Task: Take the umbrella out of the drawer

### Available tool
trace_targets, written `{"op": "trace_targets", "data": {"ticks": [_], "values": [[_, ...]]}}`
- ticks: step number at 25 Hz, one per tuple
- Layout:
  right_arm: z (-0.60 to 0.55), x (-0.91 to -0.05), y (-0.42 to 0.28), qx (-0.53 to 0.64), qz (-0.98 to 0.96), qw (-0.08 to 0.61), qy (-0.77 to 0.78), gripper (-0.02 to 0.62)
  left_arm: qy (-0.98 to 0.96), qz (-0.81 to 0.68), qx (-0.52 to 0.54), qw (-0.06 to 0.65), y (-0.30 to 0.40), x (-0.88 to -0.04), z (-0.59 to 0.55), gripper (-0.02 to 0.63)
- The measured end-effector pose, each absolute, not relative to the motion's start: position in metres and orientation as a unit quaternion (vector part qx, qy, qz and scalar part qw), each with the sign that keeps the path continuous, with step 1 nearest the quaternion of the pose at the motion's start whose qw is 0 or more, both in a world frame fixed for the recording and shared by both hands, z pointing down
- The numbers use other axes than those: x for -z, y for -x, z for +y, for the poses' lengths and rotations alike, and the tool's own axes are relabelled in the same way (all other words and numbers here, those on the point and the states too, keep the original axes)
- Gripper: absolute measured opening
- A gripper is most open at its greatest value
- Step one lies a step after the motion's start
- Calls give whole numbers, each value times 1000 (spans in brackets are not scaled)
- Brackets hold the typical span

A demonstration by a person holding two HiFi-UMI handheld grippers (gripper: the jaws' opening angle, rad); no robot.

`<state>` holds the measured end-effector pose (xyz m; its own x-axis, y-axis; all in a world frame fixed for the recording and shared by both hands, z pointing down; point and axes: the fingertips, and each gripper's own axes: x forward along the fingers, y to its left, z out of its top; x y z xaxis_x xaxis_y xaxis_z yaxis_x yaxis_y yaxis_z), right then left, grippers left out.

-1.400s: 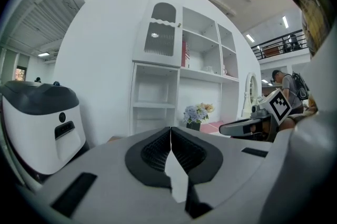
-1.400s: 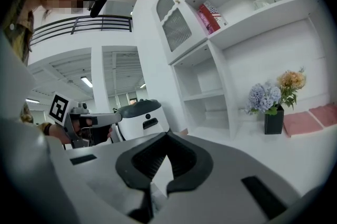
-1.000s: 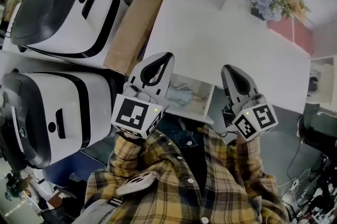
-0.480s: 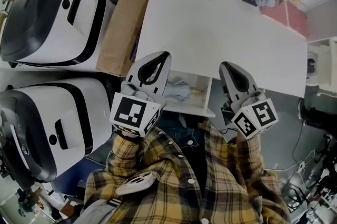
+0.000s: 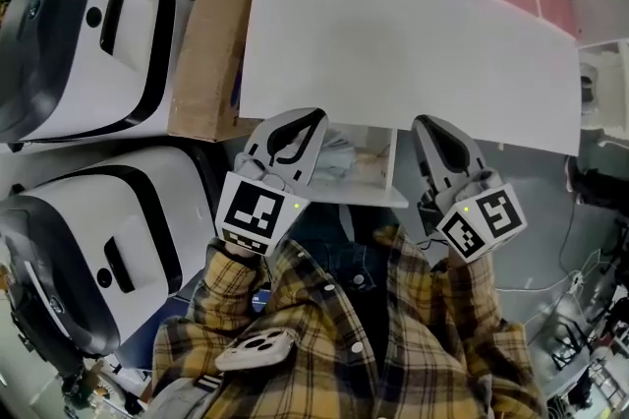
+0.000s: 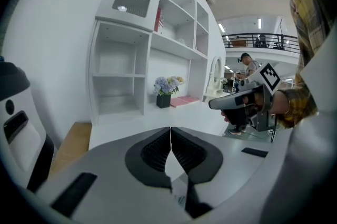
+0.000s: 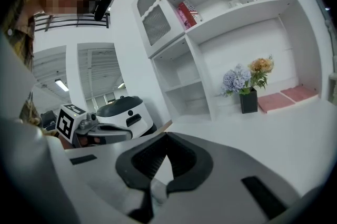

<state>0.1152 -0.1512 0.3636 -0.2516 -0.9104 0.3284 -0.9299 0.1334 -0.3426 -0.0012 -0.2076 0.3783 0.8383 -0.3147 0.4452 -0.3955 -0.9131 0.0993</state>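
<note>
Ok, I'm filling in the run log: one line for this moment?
left gripper: shut, empty; right gripper: shut, empty; drawer: open, pale bundle inside, untouched

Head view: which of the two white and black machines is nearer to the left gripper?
The lower one, beside the person's left sleeve and close to the left gripper. The upper one lies farther away, past the brown box.

Person seen from above. Yellow-and-dark plaid flannel shirt [image 5: 393, 338] with pale buttons and long sleeves, open over a dark blue denim garment [image 5: 346, 260]. Pale grey plastic-shelled left tool [image 5: 310, 120] and right tool [image 5: 429, 127], each with black ribbed pads [image 6: 152, 153] and a white cube of black square markers [image 5: 257, 213]. Small oval grey-white device [image 5: 257, 348] at the chest, possibly clipped on.
</note>
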Motion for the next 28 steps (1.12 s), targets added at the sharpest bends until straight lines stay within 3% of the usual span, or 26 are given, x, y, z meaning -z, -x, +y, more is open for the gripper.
{"op": "trace_targets", "data": {"ticks": [28], "values": [[-111, -443, -122, -313, -698, 20, -643, 17, -887, 28, -456, 71, 8, -589, -133, 25]]}}
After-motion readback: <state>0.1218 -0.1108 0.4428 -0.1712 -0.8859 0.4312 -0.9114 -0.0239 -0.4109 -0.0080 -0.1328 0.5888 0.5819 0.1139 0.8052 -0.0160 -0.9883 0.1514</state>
